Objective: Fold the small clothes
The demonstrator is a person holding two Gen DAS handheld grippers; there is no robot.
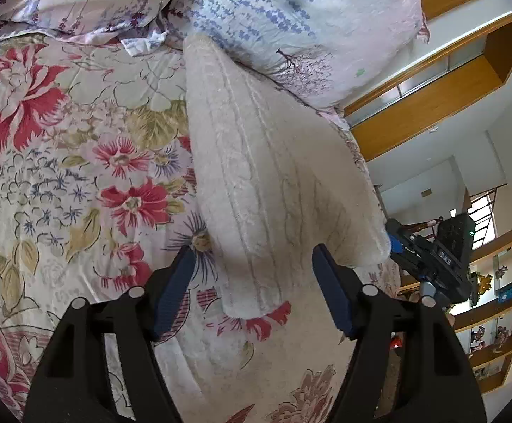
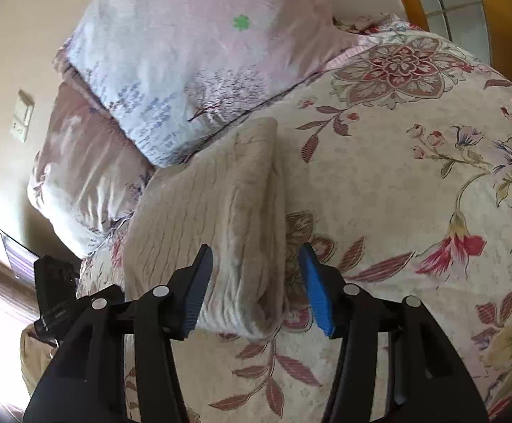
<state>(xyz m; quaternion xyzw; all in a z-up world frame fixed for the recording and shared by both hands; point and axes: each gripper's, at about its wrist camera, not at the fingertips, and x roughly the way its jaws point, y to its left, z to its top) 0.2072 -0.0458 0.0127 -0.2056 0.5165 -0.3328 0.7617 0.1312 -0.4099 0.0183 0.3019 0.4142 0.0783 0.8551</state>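
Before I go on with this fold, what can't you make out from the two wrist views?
- Folded cream knit garment: what kind of clothing it is; only folded layers show in either view.
- Its underside: hidden against the floral bedspread.
- Right hand-held gripper: jaws apart around the garment's near corner; pad contact unclear.
- Left hand-held gripper: same doubt.
- Shelf items, left view: too small.

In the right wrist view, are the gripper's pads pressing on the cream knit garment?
No: the right gripper stands open, with its pads clear of the cream knit garment.
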